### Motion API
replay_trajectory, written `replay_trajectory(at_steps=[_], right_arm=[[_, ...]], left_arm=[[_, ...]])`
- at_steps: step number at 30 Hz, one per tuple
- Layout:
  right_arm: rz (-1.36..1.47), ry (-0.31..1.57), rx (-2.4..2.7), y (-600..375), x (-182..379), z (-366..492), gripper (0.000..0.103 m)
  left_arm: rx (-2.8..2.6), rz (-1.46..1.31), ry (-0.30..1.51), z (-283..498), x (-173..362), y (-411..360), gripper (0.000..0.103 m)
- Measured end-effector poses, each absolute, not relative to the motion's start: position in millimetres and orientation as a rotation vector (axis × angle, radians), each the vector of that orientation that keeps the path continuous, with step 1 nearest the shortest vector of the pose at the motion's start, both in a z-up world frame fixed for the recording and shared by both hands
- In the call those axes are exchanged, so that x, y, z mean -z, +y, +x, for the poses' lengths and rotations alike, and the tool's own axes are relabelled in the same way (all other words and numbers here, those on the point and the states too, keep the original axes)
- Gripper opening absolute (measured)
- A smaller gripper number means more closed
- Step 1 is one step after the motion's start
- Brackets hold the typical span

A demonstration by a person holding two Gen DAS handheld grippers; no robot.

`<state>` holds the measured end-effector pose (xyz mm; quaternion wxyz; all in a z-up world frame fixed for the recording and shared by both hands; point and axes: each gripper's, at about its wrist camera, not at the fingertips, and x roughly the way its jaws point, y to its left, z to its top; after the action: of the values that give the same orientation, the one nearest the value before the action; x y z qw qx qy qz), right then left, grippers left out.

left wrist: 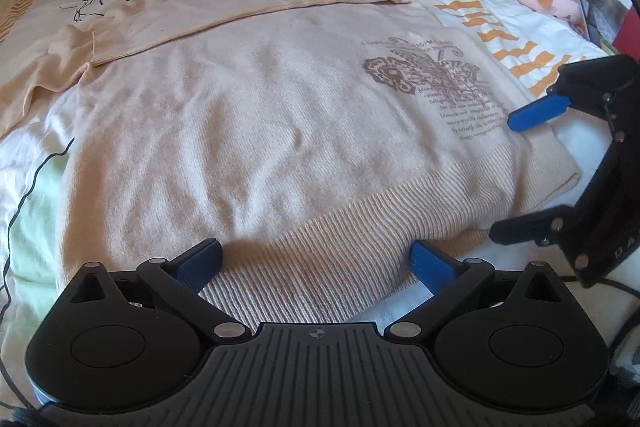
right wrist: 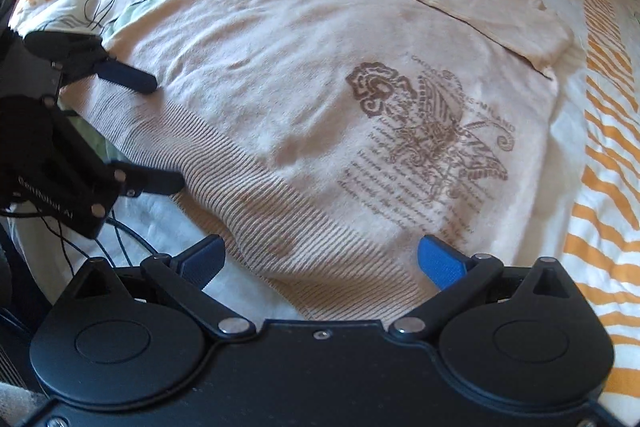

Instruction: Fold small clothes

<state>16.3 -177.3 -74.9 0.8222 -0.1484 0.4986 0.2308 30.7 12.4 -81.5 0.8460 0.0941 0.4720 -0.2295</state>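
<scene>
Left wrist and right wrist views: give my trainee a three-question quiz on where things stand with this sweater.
1. True or false: both sets of jaws are shut on the sweater.
2. Which end of the sweater do the left gripper and right gripper face? A) collar B) ribbed hem C) sleeve
3. What lies across the sweater's far end?

Key: 1. False; both are open, holding nothing. 2. B. 3. A peach top, overlapping its far edge on the patterned bedspread.
</scene>
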Motion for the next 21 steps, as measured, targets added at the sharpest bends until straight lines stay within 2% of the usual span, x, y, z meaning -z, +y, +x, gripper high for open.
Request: replay_trajectory(at_steps=[7,10,17,21], right_arm=[[-0.163,0.910,-0.300,-212,48,39,0.102],[-0.143,0.933,-0.335,-215,51,44,0.102],[-0.311,1.087,-0.454,-180,86,35,0.102],[-0.302,1.104,-0.484,-182,81,29,0.102]], left_arm=[[0.376,0.120,0.922,45,60,37,0.102],[0.368,0.094,0.931,50,60,40,0.102],[0.462,0.184,1.001,43,79,18,0.102],[0.484,0.258,1.016,35,83,17,0.102]])
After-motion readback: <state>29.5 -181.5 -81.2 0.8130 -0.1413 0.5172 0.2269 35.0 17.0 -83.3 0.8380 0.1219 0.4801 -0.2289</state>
